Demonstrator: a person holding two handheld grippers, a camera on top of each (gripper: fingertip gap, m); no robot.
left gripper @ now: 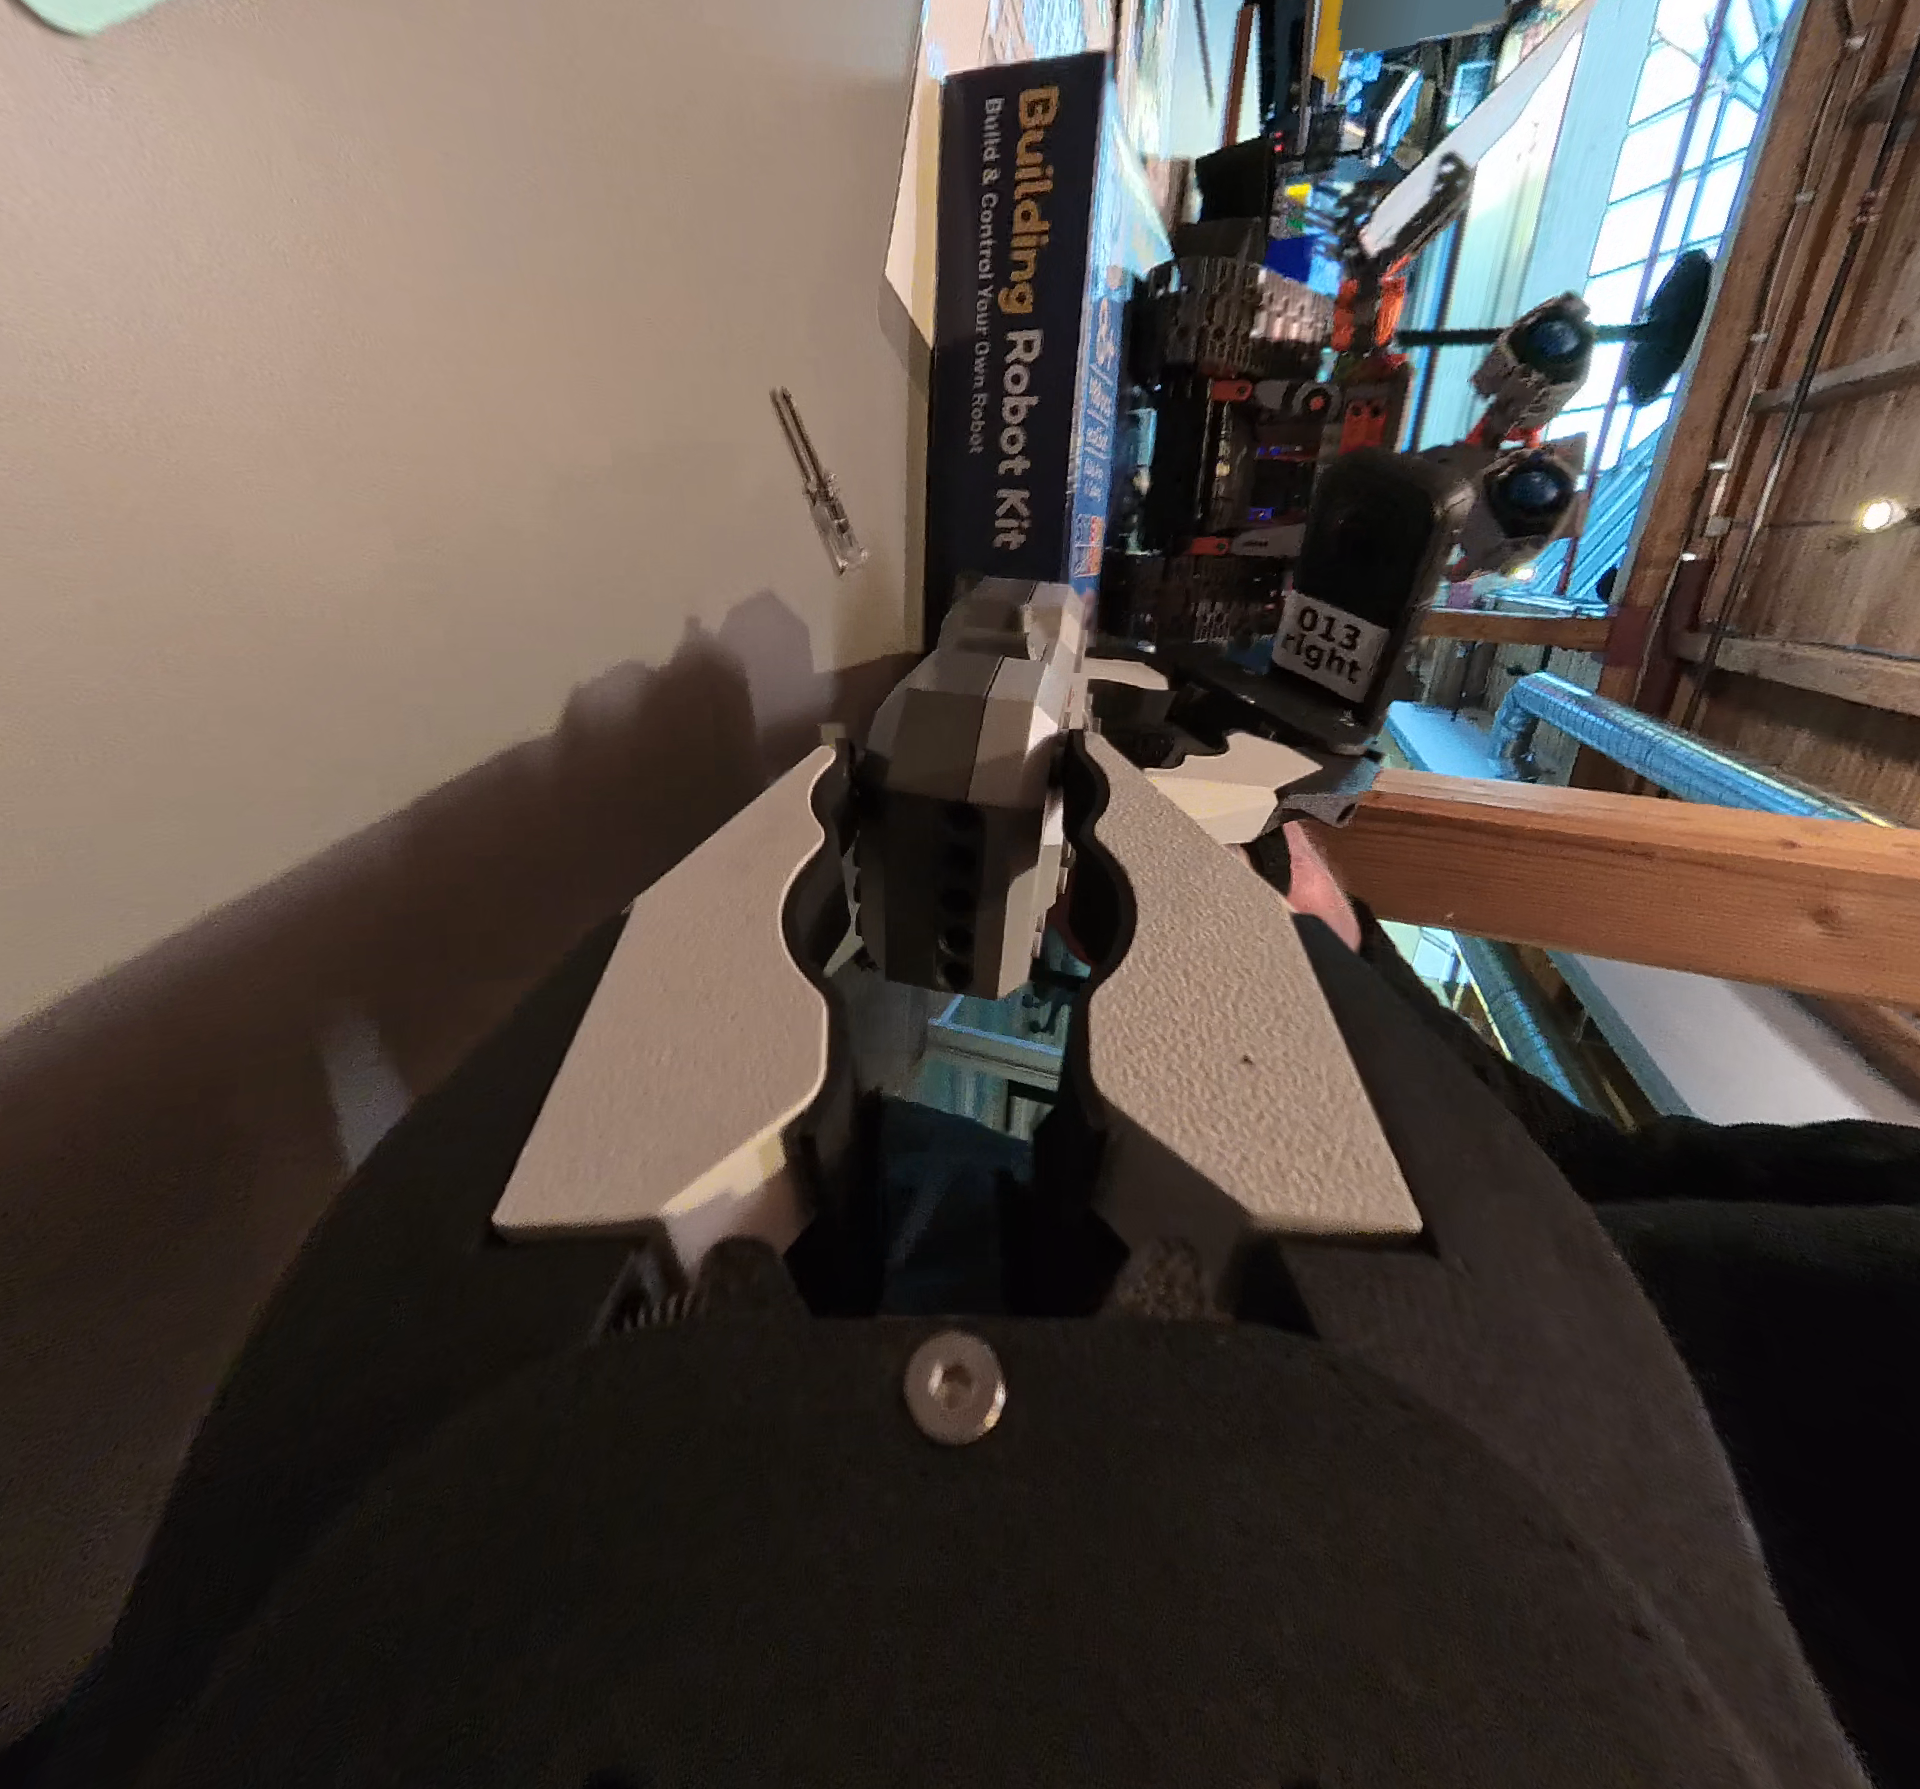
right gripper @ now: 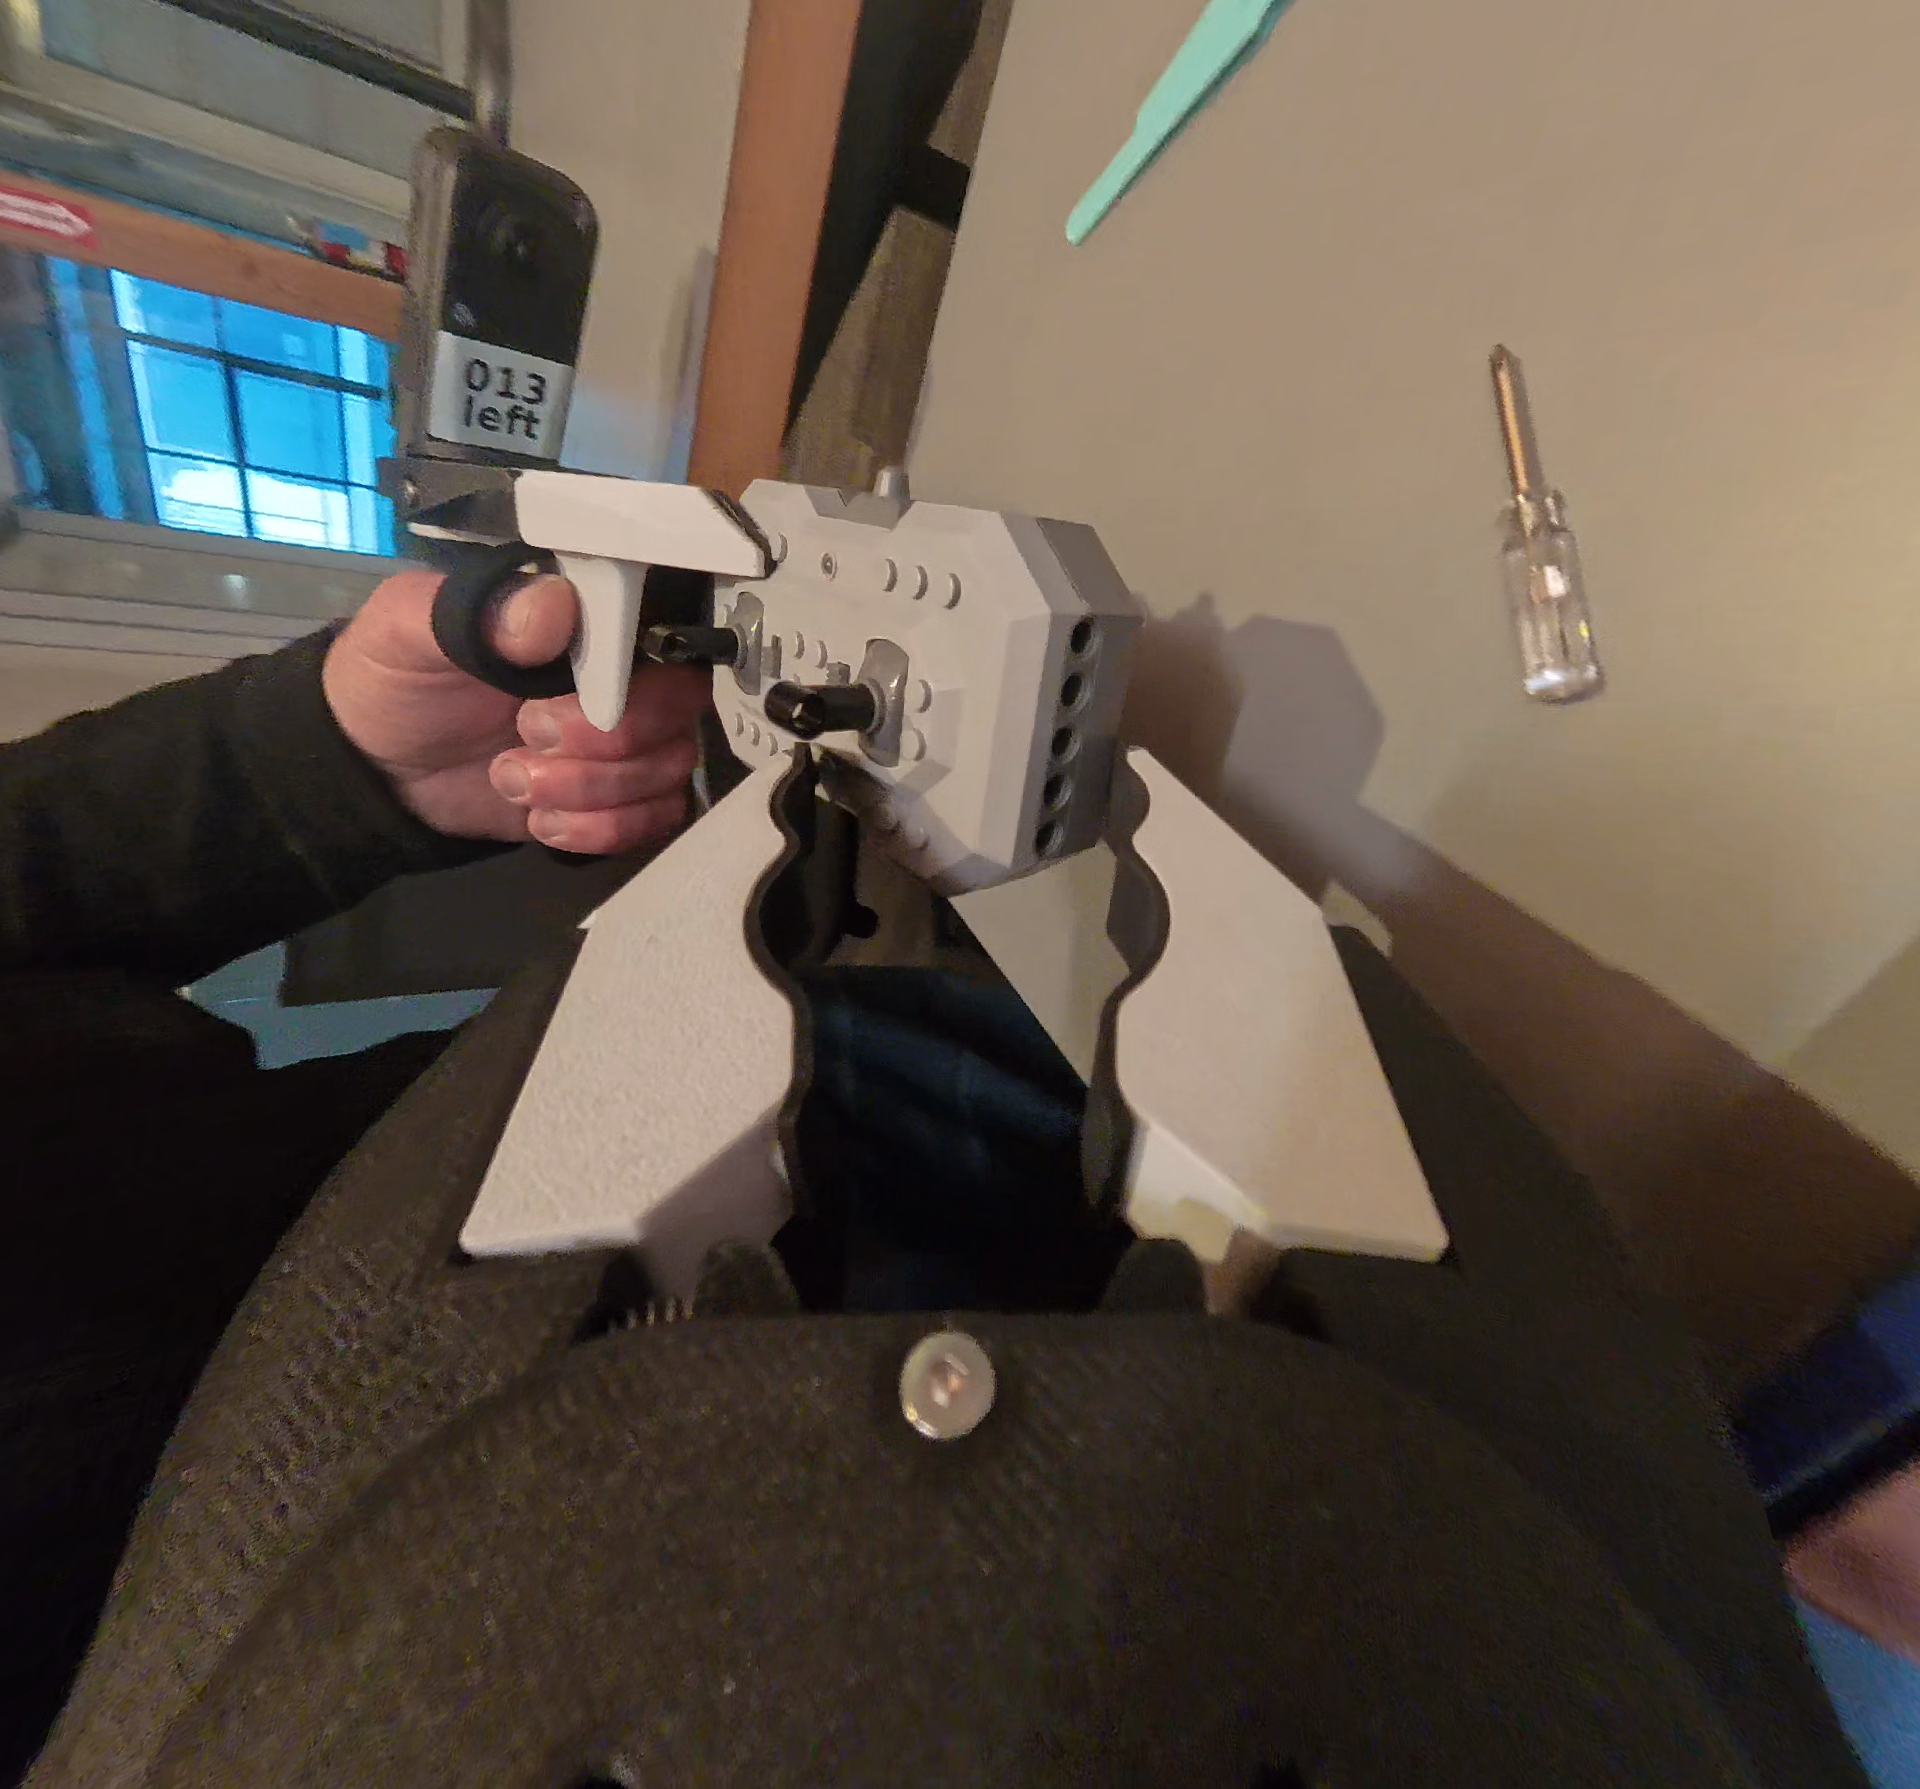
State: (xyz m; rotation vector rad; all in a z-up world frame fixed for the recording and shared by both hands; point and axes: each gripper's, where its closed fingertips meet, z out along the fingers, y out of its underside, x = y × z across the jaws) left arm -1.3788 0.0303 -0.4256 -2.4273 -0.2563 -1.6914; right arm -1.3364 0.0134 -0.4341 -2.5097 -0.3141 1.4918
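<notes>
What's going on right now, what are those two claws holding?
Left gripper and right gripper both shut on grey block, held off the table. Screwdriver and teal tool lie apart, nothing blocking.

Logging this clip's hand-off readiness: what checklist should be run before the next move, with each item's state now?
1. Left gripper grips the grey block: ok, fingers closed against both its sides.
2. Right gripper has a firm hold: cannot tell; its fingers flank the block's lower end, contact unclear.
3. Two black pins on the block's face are unobstructed: ok.
4. Screwdriver is out of the way: ok, it lies on the table, apart from both grippers.
</notes>
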